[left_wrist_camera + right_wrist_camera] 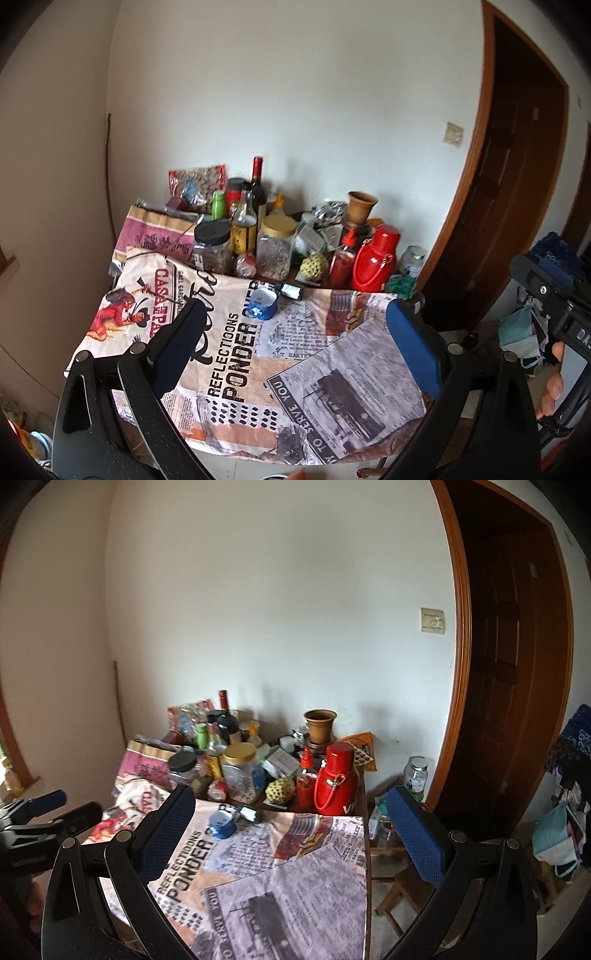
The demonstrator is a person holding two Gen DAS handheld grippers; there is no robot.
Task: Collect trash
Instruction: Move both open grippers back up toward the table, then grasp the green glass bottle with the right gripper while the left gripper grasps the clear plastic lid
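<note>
- Left gripper (295,332): fingers spread wide, holding nothing, above the table's (388,421) near edge.
- Right gripper (291,834): fingers likewise wide apart and empty, over the right edge.
- Crushed blue can (263,303) lies mid-table on open cloth, just before the crowded jars (275,247).

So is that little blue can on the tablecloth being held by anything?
No, the blue can lies alone on the tablecloth, with both open hand-held grippers well short of it.
</note>
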